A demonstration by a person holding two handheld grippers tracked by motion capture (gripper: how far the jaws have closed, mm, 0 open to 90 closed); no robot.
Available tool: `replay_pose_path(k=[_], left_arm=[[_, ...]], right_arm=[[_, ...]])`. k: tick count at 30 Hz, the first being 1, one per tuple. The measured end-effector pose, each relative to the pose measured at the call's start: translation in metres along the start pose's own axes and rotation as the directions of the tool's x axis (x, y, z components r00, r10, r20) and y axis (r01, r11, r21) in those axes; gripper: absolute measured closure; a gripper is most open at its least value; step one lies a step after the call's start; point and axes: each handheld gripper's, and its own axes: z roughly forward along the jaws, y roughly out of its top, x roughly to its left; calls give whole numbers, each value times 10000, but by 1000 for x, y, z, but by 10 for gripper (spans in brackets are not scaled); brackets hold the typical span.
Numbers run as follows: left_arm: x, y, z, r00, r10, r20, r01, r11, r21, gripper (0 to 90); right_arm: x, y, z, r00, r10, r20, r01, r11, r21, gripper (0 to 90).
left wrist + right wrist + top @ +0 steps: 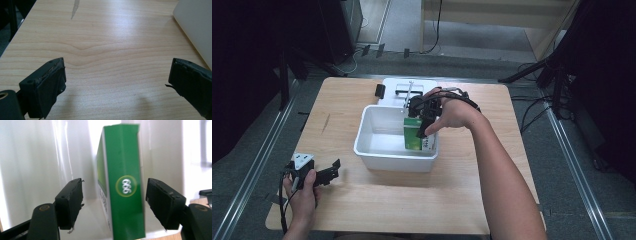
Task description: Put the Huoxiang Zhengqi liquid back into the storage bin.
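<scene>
Two grippers at wooden table [362,200]: right gripper [113,200] over white bin [367,145], jaws apart either side of upright green box [123,185], not gripping. Left gripper [117,82] rests near table's front-left corner, jaws wide.

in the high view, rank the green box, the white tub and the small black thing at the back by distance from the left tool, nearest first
1. White tub, mid-table, up and right of the left tool.
2. Green box, inside the tub's right end.
3. Small black thing, back edge.
</scene>
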Motion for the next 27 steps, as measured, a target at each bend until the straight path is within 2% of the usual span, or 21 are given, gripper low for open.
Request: replay_pose_path(k=[3,5,8,10,11,12,14,17,19,20,21,25,27], left_arm=[[0,0,0,10000,6,13,-6,10000,22,21],[0,0,0,10000,1,16,-1,10000,21,21],[0,0,0,10000,-9,11,9,10000,-9,21],[0,0,0,10000,-1,8,1,10000,-5,21],[0,0,0,10000,-5,6,5,10000,-4,21],[0,0,0,10000,-7,8,7,10000,-8,21],[0,0,0,10000,-5,12,5,10000,-10,21],[0,0,0,10000,-4,8,4,10000,-6,21],[0,0,0,10000,-2,1,2,10000,-1,21],[0,0,0,10000,-1,6,1,10000,1,21],[0,0,0,10000,-11,5,11,10000,-12,21],[0,0,0,10000,5,-8,-5,10000,-3,21],[0,0,0,10000,14,-13,-14,10000,1,21]], right_arm=[[-1,-2,-4,9989,423,177,-417,9987,-298,239],[-1,-3,-6,9941,963,504,-943,9947,-409,180],[-3,-6,-11,9857,1482,801,-1420,9868,-783,130],[-2,-8,-17,9744,2045,929,-1920,9730,-1280,122],[-2,-8,-18,9707,2183,1006,-2024,9681,-1478,113],[-2,-10,-22,9642,2428,1063,-2232,9601,-1685,82],[-3,-13,-25,9573,2718,989,-2494,9488,-1941,4],[-5,-23,-30,9415,3226,976,-2936,9273,-2324,0],[-7,-31,-34,9268,3625,981,-3257,9060,-2705,0],[-9,-36,-36,9136,3937,1022,-3505,8895,-2931,0],[-9,-39,-37,9069,4075,1072,-3596,8811,-3070,0],[-11,-57,-43,8547,4952,1561,-4131,8307,-3732,0],[-12,-64,-45,8333,5298,1577,-4355,8049,-4030,0]])
